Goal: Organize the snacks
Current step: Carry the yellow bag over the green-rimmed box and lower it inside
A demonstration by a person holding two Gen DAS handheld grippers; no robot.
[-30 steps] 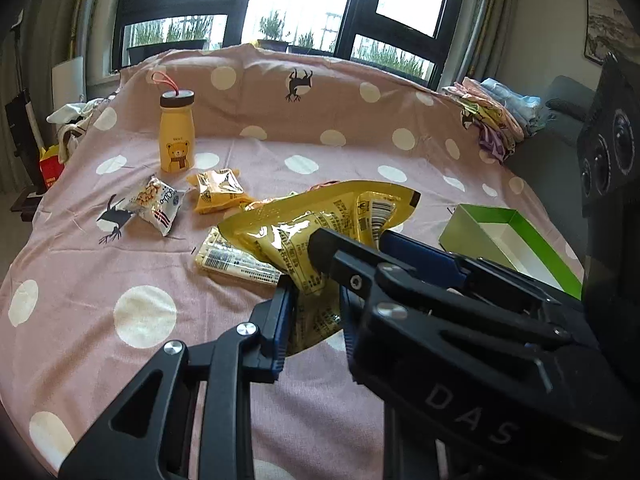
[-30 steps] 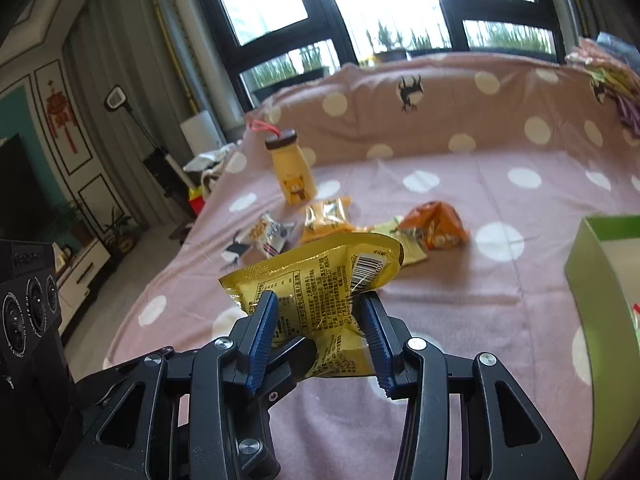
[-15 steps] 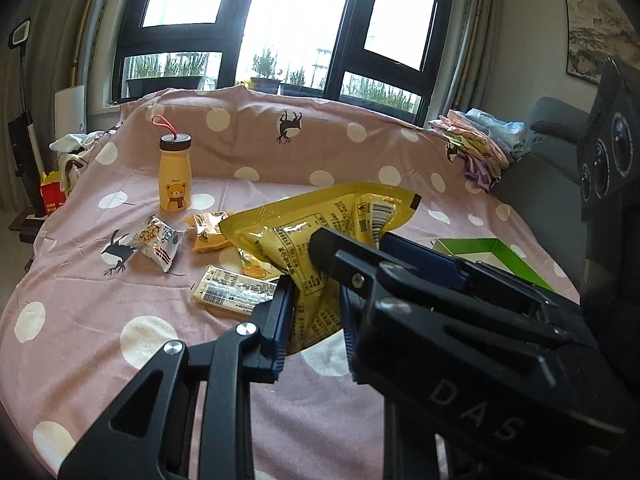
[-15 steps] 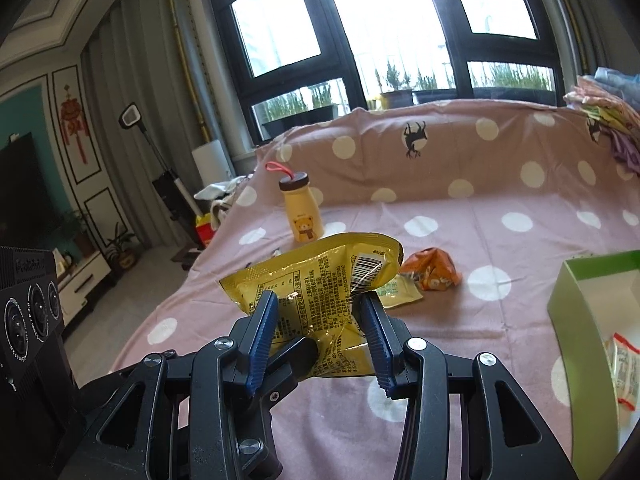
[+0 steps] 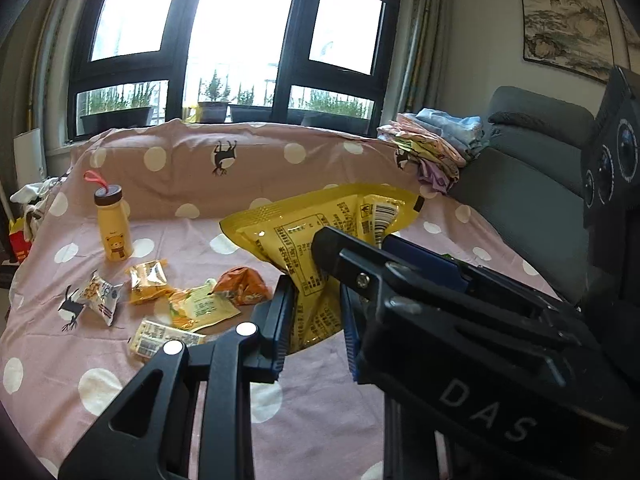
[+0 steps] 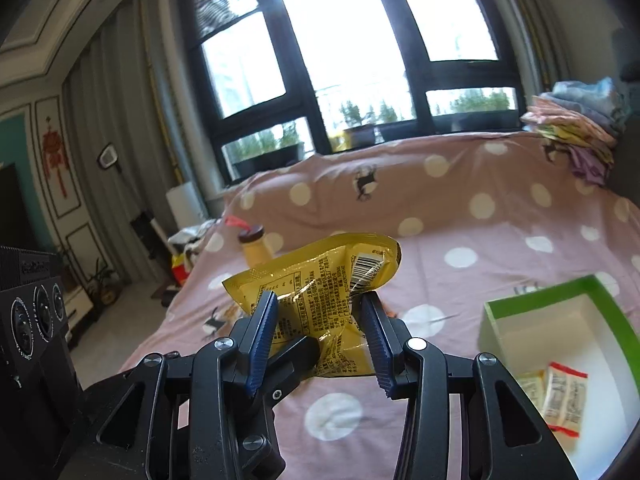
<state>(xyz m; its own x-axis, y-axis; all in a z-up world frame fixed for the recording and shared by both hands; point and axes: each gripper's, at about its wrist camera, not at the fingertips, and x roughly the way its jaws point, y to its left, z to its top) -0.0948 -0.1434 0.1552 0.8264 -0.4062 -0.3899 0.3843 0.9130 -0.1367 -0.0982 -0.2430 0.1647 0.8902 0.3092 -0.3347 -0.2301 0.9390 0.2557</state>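
Two grippers clamp one yellow snack bag (image 5: pixel 320 240) and hold it in the air above the pink polka-dot bedspread (image 5: pixel 200 400). From the left wrist view, the left gripper (image 5: pixel 312 320) pinches the bag's lower, crumpled part between nearly closed jaws, its blue pads pressing the foil from both sides. The right gripper (image 5: pixel 404 248) crosses in front from the right, and its blue finger lies against the bag near the barcode. From the right wrist view, the right gripper (image 6: pixel 320 336) squeezes the same bag (image 6: pixel 320 280) across its middle, jaws about half spread, while a black finger of the left gripper (image 6: pixel 294 358) shows just below the bag.

On the bedspread beyond the bag lies a loose cluster of small snack packets (image 5: pixel 192 304): an orange one, a pale green-yellow one, a golden one, a white one with nuts printed on it, and a flat barcoded packet nearest the camera. A yellow bear-print bottle (image 5: pixel 113 224) with a brown cap and red loop stands upright behind them.

To the right, an open green-edged box (image 6: pixel 540 296) sits on the bedspread, and a few small red-and-white sachets (image 6: pixel 560 396) lie on its white floor. Folded clothes (image 5: pixel 432 140) are stacked at the far right corner beside a grey sofa (image 5: pixel 528 168).
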